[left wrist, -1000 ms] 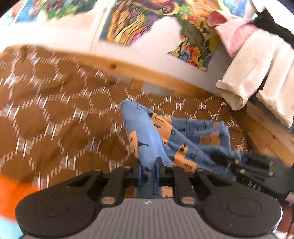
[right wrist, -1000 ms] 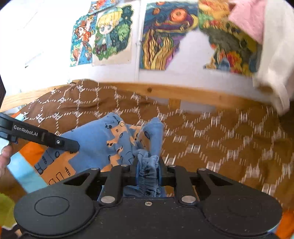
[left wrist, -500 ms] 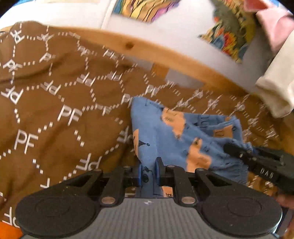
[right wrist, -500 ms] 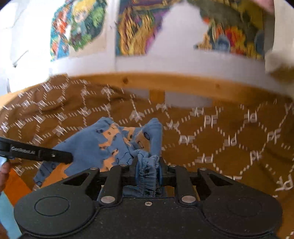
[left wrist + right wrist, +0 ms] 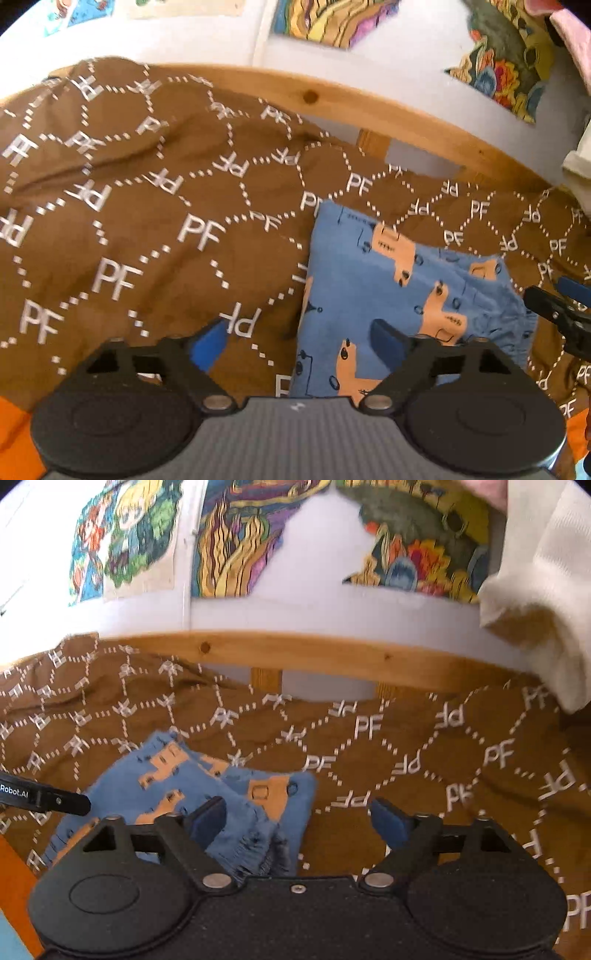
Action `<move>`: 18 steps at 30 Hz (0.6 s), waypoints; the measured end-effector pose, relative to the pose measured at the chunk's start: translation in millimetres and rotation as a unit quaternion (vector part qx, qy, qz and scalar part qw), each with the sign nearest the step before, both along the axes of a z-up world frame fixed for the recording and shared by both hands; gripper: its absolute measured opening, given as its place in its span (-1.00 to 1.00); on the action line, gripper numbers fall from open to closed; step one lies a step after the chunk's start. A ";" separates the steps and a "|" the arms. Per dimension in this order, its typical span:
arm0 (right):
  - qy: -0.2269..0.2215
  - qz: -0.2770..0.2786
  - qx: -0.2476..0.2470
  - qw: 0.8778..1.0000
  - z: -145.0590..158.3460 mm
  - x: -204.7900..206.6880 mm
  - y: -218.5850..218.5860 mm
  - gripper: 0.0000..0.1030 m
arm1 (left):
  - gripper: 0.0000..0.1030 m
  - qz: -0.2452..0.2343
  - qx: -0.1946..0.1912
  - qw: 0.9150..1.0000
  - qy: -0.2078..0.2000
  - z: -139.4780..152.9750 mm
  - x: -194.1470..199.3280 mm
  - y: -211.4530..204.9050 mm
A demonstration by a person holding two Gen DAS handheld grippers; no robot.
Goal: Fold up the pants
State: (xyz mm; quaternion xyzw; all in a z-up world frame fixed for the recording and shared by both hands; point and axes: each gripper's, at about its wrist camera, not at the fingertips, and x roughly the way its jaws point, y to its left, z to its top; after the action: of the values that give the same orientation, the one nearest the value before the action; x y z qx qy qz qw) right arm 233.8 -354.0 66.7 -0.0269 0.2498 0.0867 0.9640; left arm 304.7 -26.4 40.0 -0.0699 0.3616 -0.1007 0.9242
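Note:
The small blue pants [image 5: 391,291] with orange prints lie folded flat on the brown patterned blanket [image 5: 147,221]. My left gripper [image 5: 299,343] is open, just above the pants' near left edge, holding nothing. In the right wrist view the pants [image 5: 207,786] lie at lower left with the gathered waistband nearest. My right gripper [image 5: 297,821] is open over the pants' right edge, empty. The tip of the right gripper shows at the right of the left wrist view [image 5: 554,306]; the left one shows at the left of the right wrist view [image 5: 44,797].
A wooden rail [image 5: 314,653] runs along the far edge of the blanket below a white wall with colourful pictures [image 5: 236,539]. A cream garment [image 5: 539,602] hangs at upper right. Orange fabric [image 5: 14,435] shows at the near left.
Both grippers were shut on the pants and have opened and let go. The pants now lie flat on the blanket.

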 end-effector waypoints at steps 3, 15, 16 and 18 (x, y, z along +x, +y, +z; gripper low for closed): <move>-0.023 -0.002 -0.003 1.000 14.4 -12.6 5.4 0.90 | 0.90 -0.002 0.012 1.000 -0.018 17.4 -10.5 0.1; -0.041 -0.018 0.063 0.997 46.7 -72.5 25.2 0.98 | 0.99 -0.027 0.065 0.995 -0.073 54.6 -77.3 8.9; -0.044 -0.022 0.065 0.997 47.9 -80.5 27.2 0.98 | 0.99 -0.028 0.068 0.994 -0.075 55.4 -83.9 11.5; -0.049 -0.027 0.067 0.996 48.7 -95.4 31.5 0.99 | 0.99 -0.028 0.071 0.994 -0.079 56.0 -97.0 16.0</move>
State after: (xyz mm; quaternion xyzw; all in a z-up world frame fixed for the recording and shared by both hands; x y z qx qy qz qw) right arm 138.4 -322.5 115.4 0.0399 0.1969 0.0761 0.9767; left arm 207.7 -10.4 96.0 0.0140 0.2957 -0.1056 0.9493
